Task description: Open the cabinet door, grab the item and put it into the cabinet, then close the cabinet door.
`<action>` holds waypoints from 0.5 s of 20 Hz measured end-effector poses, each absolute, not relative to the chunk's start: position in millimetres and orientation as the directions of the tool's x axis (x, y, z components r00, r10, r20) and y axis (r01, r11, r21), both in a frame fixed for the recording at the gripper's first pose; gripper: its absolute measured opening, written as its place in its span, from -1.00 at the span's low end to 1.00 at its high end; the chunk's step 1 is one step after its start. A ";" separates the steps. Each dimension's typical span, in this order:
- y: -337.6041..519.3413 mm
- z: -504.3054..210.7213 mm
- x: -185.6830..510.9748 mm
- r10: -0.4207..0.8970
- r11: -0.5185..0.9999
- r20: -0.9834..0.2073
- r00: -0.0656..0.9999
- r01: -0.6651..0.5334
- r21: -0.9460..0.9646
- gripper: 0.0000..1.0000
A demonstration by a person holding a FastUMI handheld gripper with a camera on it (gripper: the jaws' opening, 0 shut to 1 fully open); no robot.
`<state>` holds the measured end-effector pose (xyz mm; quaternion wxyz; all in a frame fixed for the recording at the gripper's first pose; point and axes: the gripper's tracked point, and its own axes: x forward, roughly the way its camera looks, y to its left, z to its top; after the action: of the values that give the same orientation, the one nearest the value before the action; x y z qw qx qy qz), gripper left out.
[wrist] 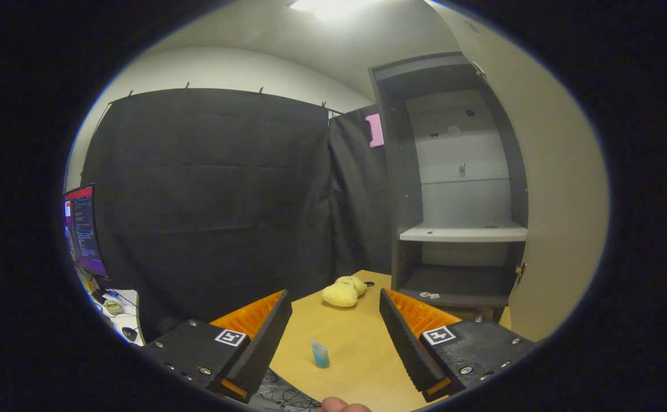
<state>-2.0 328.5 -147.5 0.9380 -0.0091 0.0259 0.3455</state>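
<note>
Gripper view: yellow plush toy, tool open.

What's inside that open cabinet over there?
The cabinet stands open with a pale shelf that looks bare. On its dark bottom board lie a couple of small round things, too small to identify. The open gripper holds nothing.

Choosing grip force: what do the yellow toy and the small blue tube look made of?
Yellow toy: apparently plush fabric, with a matte, fuzzy, lumpy outline. Blue tube: probably soft plastic, smooth and slightly translucent, though too small to be sure. The gripper is open, holding nothing.
</note>
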 end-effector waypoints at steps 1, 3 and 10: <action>340.8 -162.4 4.2 0.616 0.787 -0.046 0.786 -0.617 -0.009 0.92; 366.8 -203.6 14.5 0.554 0.830 -0.063 0.830 -0.556 -0.033 0.92; 406.7 -340.1 54.2 0.303 0.952 -0.222 0.927 -0.304 0.028 0.92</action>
<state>54.2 406.7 -340.1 0.9815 -0.0034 0.1127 0.1545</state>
